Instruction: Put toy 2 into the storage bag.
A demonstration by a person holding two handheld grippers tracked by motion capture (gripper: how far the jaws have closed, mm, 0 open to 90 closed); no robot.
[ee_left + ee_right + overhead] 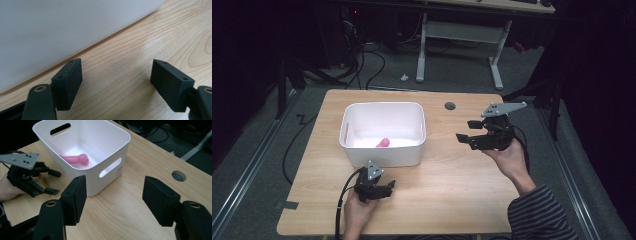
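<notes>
A: How many things sit on the light wooden table [447,175]?

B: One white rectangular plastic bin with slotted handles [382,152], toward ten o'clock from the table's middle. Inside it lies one pink spiked bone-shaped rubber toy [383,143], on the bin's floor toward its five o'clock corner. One round grey cable grommet [450,106] sits at twelve o'clock near the far edge.

A: And the grippers?

B: Two. The left gripper [388,188] rests on the table at six o'clock of the bin, just beside its near wall, jaws spread apart with nothing between them. The right gripper [467,132] is held at three o'clock of the bin, jaws also wide and empty.

A: Any writing?

B: A small pale label on the bin's side wall [119,171], too small to read.
</notes>
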